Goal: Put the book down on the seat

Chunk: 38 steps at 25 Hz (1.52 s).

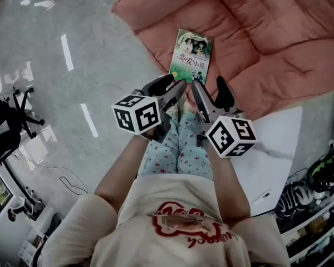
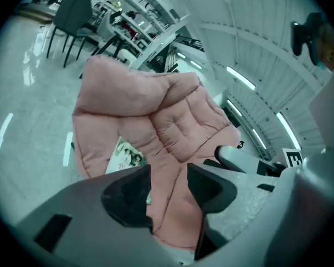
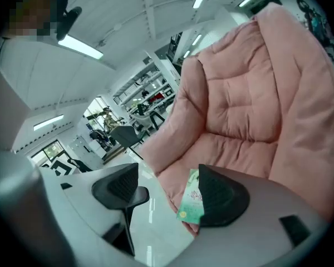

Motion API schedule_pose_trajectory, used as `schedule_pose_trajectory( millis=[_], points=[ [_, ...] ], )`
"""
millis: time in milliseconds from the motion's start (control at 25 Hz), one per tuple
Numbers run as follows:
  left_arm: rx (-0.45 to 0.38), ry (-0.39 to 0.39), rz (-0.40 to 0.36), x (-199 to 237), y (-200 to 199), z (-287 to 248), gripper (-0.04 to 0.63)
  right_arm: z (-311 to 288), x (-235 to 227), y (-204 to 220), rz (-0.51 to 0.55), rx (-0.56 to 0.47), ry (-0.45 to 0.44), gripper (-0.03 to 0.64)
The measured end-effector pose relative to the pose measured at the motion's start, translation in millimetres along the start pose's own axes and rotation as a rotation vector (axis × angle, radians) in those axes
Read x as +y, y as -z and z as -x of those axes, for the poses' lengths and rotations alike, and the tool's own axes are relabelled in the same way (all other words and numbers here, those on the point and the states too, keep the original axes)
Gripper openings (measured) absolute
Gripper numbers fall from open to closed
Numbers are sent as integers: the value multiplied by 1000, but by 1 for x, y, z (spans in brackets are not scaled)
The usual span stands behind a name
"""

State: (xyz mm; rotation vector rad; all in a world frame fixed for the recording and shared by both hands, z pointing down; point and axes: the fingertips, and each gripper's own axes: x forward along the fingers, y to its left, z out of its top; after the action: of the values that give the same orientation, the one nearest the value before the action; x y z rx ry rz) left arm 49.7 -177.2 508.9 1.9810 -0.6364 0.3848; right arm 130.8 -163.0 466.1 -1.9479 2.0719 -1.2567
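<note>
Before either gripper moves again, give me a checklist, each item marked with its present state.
1. Book lies flat, cover up, on the pink seat: ok.
2. Book wholly supported by the seat: cannot tell; its near corner sits close to the seat's front edge.
3. Left gripper open, nothing between its jaws: ok.
4. Right gripper open, nothing between its jaws: ok.
5. Both grippers apart from the book: ok; in both gripper views it lies beyond the jaws.
</note>
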Motion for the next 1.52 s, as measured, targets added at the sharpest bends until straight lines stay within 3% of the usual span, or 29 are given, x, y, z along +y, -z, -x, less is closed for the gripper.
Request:
schedule_pose_trajectory(
  millis=[280, 400, 440, 480, 520, 560, 600, 1000, 1280, 1520],
  points=[
    [-169, 129, -106, -103, -73, 61, 182, 47, 81, -91, 200, -151, -148, 332],
    [-261, 160, -178, -133, -108, 82, 51, 60, 111, -123, 280, -210, -199, 279],
    [-279, 166, -195, -144, -115, 88, 49, 67, 118, -130, 301, -220, -207, 269],
    [-290, 168, -212, -154, -121, 93, 49, 73, 124, -137, 322, -230, -209, 242],
    [-300, 171, -233, -164, -127, 99, 49, 79, 129, -143, 340, -241, -204, 179],
    [-308, 175, -254, -174, -132, 105, 49, 84, 134, -150, 351, -252, -197, 68],
    [-316, 182, -273, -183, -137, 111, 49, 90, 140, -155, 357, -263, -196, 31],
    [-350, 266, -386, -249, -144, 149, 30, 134, 192, -175, 384, -302, -304, 5],
    [-378, 268, -441, -275, -153, 155, 5, 151, 202, -203, 425, -340, -360, 0],
    [-414, 241, -457, -282, -155, 155, 3, 154, 204, -203, 433, -340, -425, 0]
  ],
)
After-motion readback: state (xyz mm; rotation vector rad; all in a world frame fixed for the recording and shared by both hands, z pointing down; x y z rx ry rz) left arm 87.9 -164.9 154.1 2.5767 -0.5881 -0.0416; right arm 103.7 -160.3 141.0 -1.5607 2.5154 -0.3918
